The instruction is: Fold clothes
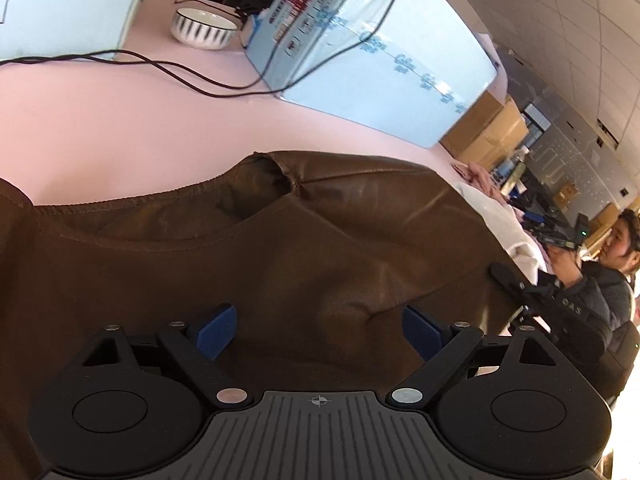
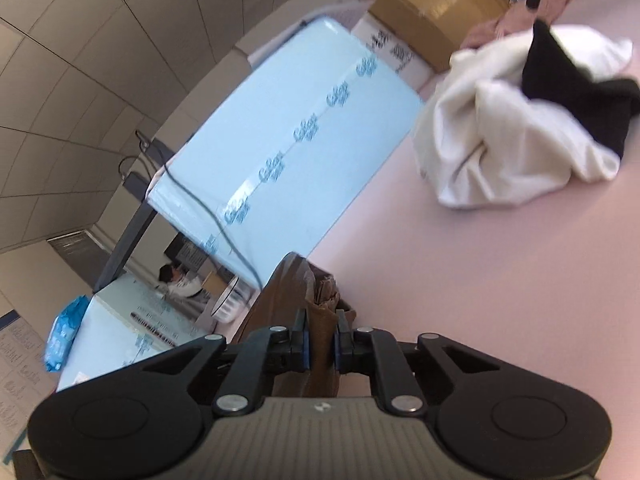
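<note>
Right tongs (image 2: 320, 338) clamp brown garment (image 2: 318, 344); box lettering illegible.

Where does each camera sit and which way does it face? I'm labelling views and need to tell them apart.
Left wrist: sits behind the left tongs, looking forward over the brown garment toward the bowl and blue box; its own open blue pads show.
Right wrist: sits behind the right tongs, tilted, looking across the pink table to a white cloth pile; its pads pinch brown fabric.
Shared: the garment, table and blue box.
</note>
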The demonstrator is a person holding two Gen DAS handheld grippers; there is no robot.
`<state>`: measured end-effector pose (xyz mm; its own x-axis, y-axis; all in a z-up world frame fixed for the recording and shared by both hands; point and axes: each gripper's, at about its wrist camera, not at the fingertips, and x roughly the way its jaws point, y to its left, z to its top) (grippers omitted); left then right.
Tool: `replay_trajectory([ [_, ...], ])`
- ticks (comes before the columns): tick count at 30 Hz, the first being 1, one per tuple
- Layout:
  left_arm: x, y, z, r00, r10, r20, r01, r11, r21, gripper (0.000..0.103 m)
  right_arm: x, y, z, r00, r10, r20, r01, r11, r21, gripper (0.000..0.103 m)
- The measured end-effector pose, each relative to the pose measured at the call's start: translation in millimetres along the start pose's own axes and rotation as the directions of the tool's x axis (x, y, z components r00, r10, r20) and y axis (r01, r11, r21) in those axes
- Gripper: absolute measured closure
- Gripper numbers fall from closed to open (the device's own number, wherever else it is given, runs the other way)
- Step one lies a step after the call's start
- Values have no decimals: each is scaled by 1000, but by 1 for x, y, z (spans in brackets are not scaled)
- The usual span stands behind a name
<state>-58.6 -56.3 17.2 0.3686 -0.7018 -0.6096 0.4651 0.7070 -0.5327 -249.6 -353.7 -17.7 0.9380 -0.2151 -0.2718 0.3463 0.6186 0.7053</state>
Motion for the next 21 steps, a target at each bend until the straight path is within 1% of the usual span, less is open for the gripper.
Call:
replay_trajectory([
  [2,2,-7,-5,1000,-28,-10,28,1000,-4,11,1,-7,0,999,-49,3,49,999,2,92],
  [3,2,-9,-7,1000,-23,-5,23,1000,1,11,3,-12,0,998,-65,-17,66,998,15,92],
  [5,4,-10,-9,1000,-18,9,18,1000,25,11,6,-20,-1,996,-83,-43,84,995,45,92],
  [6,5,-9,-8,1000,-22,13,22,1000,23,11,7,-21,0,996,-78,-49,81,995,56,92],
  [8,5,-7,-7,999,-32,21,32,999,6,11,5,-12,5,999,-32,-30,33,998,44,92],
  [9,5,-4,-6,999,-40,23,40,999,-10,11,2,0,6,1000,11,-3,-12,1000,-7,92],
  [10,5,-3,-5,999,-45,27,46,999,-20,11,-3,17,6,997,72,27,-70,994,-85,92],
  [11,5,-2,-5,998,-47,31,47,999,-25,11,-6,29,6,992,116,43,-109,984,-144,92],
  [12,4,0,-6,998,-44,50,46,998,-44,11,-13,44,4,983,173,56,-157,963,-221,92],
  [13,1,2,-6,997,-39,73,44,997,-64,11,-23,68,-6,957,282,61,-243,900,-362,92],
  [14,-8,4,-8,989,-7,149,20,996,-89,12,-30,84,-15,929,370,33,-313,829,-463,91],
  [15,-18,6,-10,975,25,223,1,993,-115,12,-35,92,-21,906,422,-1,-362,776,-516,91],
  [16,-30,9,-9,957,30,288,6,992,-126,12,-42,105,-35,862,500,-88,-452,676,-583,90],
  [17,-44,12,-8,935,39,351,11,990,-139,12,-42,113,-46,833,526,-170,-511,615,-601,89],
  [18,-57,15,-8,910,51,412,14,988,-153,11,-38,119,-56,810,528,-255,-562,574,-596,89],
  [19,-70,16,-9,886,79,457,-5,987,-161,11,-34,124,-66,782,524,-338,-611,535,-584,89],
  [20,-83,16,-9,860,108,500,-24,985,-170,11,-27,127,-76,752,510,-418,-656,512,-555,88],
  [21,-93,16,-9,843,131,522,-50,985,-167,11,-21,128,-82,730,496,-471,-683,505,-528,88],
])
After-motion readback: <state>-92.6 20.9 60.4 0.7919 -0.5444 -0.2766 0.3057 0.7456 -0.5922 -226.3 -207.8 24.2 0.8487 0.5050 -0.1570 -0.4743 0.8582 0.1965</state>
